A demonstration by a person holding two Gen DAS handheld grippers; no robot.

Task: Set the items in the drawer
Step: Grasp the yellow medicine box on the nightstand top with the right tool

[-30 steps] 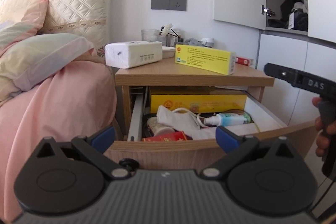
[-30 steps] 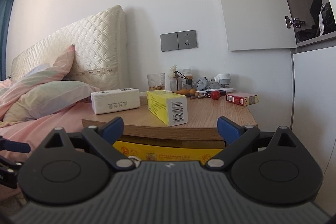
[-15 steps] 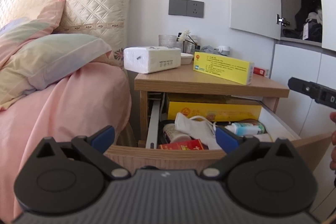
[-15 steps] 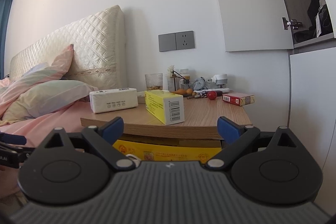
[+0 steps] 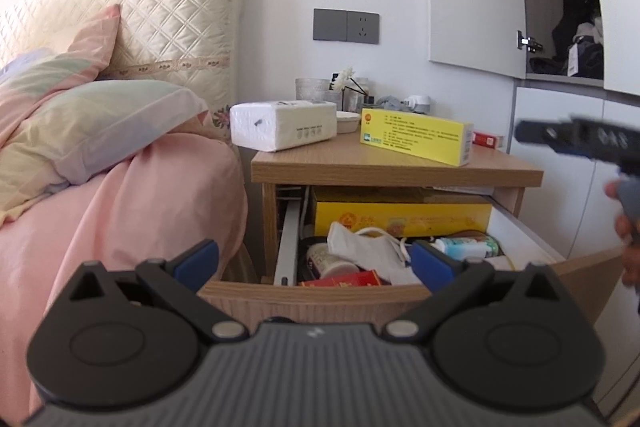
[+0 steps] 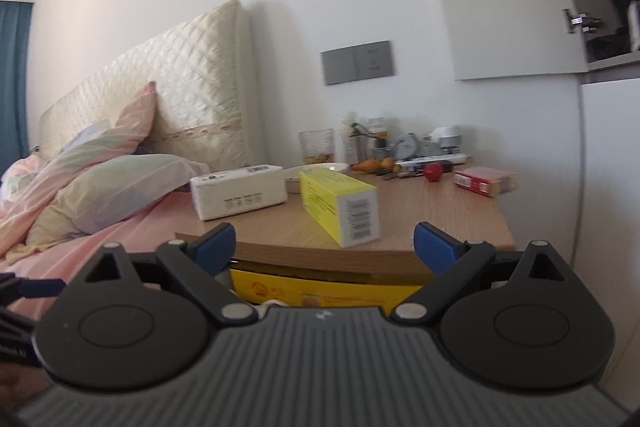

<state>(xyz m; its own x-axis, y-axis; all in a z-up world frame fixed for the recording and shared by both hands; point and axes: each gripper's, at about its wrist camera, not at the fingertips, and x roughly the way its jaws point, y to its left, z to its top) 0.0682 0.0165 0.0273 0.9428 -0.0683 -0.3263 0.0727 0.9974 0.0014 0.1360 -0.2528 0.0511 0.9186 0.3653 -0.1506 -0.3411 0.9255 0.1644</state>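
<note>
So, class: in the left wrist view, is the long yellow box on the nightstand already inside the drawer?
No, the yellow box lies on the nightstand top, above the open drawer.

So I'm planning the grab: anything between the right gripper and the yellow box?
Nothing: in the right wrist view, only bare nightstand top separates the right gripper from the yellow box.

So the count: one nightstand (image 5: 396,169) with one open drawer (image 5: 320,297). On top: one tissue pack (image 5: 282,125), one yellow box (image 5: 416,141), one red box (image 6: 484,181), one glass (image 6: 316,146), one red ball (image 6: 433,171). In the drawer: one more yellow carton (image 5: 400,213), one spray bottle (image 5: 464,249). Two pillows (image 5: 92,131) on one bed (image 5: 132,211).
</note>
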